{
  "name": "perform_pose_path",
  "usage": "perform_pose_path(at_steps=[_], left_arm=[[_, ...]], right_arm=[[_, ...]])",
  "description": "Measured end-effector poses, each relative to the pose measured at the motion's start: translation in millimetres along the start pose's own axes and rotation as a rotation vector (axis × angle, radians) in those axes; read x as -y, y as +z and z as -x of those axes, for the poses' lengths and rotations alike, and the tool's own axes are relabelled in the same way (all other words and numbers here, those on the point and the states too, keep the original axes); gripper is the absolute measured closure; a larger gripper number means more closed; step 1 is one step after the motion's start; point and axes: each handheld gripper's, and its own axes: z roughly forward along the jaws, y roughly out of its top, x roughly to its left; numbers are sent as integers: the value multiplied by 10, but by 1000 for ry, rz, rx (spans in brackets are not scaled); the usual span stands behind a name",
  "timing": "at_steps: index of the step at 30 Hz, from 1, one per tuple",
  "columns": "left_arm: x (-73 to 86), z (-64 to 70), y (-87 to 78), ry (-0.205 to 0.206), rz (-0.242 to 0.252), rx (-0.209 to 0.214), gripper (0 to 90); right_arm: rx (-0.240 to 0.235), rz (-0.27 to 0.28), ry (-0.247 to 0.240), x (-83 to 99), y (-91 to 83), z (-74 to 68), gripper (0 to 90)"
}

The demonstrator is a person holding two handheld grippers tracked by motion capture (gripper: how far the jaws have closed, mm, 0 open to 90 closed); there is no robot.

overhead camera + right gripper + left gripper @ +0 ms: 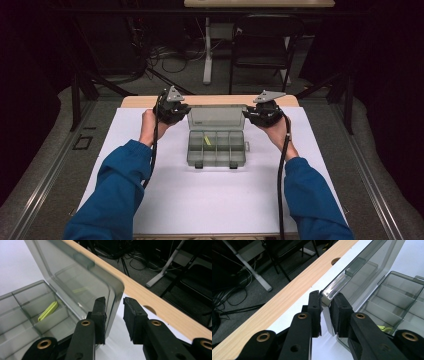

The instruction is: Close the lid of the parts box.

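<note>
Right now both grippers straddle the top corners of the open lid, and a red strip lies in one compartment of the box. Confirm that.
One detail is wrong: the strip is yellow-green, not red, as the right gripper view shows. The rest holds: the left gripper and the right gripper each have their jaws on either side of a top corner of the open lid, and the strip lies in one compartment of the box.

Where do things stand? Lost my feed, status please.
Left gripper fingers straddle the lid edge; right gripper open around its other corner. Box open, yellow piece inside. Nothing in the way.
</note>
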Motion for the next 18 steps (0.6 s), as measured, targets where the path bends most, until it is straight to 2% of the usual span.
perform_pose_path(at_steps=[5,10,18], left_arm=[[4,-2,1,-4,1,2,787],[19,1,-11,-12,5,11,787],[76,108,-89,22,2,-1,782]], right_arm=[[-14,-5,2,-100,34,7,731],[-21,-11,5,-96,16,-8,744],[-16,-12,-19,-54,-66,-99,754]])
